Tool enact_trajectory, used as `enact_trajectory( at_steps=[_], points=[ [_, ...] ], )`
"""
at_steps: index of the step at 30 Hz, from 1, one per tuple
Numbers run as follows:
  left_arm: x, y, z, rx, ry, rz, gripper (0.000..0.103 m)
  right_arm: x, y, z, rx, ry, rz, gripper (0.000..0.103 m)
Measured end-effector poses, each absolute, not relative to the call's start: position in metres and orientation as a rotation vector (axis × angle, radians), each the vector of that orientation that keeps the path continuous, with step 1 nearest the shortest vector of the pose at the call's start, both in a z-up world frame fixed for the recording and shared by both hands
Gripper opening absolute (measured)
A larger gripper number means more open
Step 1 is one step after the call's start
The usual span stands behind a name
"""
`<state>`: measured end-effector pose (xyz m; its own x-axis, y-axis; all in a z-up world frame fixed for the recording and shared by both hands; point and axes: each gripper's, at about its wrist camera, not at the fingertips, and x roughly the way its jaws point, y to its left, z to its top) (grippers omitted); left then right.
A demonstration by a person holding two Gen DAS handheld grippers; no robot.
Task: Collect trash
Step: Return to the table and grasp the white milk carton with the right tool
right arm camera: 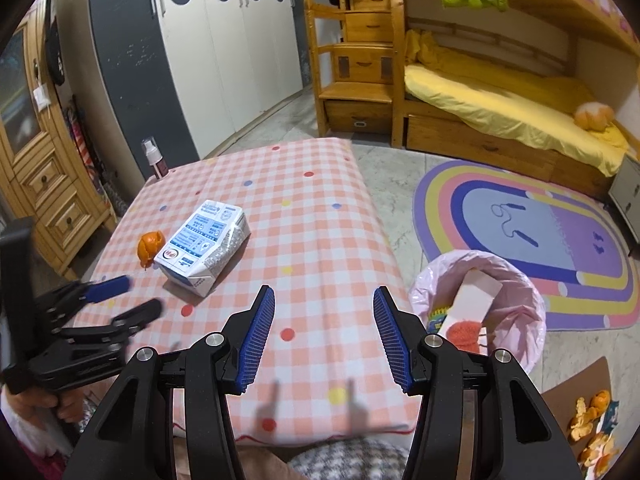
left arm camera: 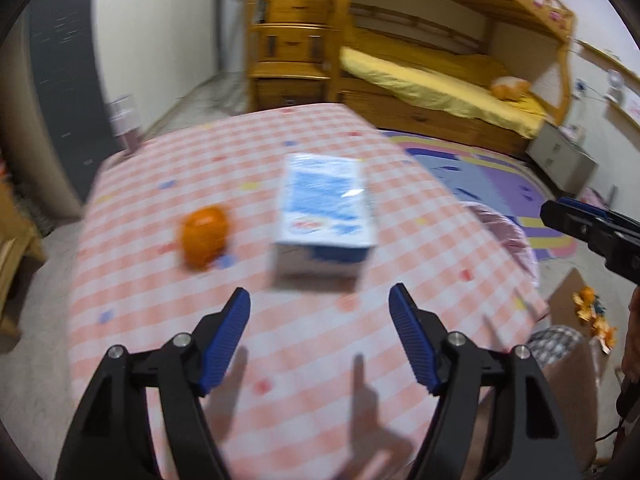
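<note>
A blue-and-white carton (left arm camera: 325, 216) lies on its side on the checked tablecloth (left arm camera: 280, 360), with an orange peel (left arm camera: 204, 237) to its left. My left gripper (left arm camera: 320, 296) is open and empty, just short of the carton. In the right wrist view the carton (right arm camera: 202, 246) and peel (right arm camera: 150, 246) lie at the left, with the left gripper (right arm camera: 128, 296) beside them. My right gripper (right arm camera: 324, 292) is open and empty above the table's near part. A bin with a pink bag (right arm camera: 516, 280) stands right of the table and holds a white box and other trash.
A spray bottle (right arm camera: 154, 160) stands at the table's far left corner. More orange peels (right arm camera: 592, 424) lie on cardboard on the floor at the right. A rainbow rug (right arm camera: 540, 232), a bunk bed (right arm camera: 500, 120) and a wardrobe (right arm camera: 192, 52) lie beyond.
</note>
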<state>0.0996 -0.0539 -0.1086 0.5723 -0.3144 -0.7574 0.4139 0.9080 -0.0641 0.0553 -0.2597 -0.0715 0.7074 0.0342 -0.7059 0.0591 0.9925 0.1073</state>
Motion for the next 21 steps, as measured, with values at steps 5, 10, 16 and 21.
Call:
enact_trajectory(
  at_steps=[5,10,16,21],
  points=[
    [0.100,0.001,-0.103,0.082,0.869,-0.247,0.074,0.077,-0.226,-0.080,0.094,0.800,0.042,0.056],
    [0.109,0.043,-0.097,0.061,0.859,-0.119,0.079,0.099,-0.187,-0.083,0.046,0.786,0.091,0.087],
    [0.123,0.073,-0.100,0.024,0.867,-0.049,0.079,0.125,-0.142,-0.087,0.004,0.793,0.148,0.087],
    [0.139,0.082,-0.110,0.013,0.886,-0.020,0.079,0.142,-0.129,-0.098,-0.017,0.809,0.126,0.087]
  ],
)
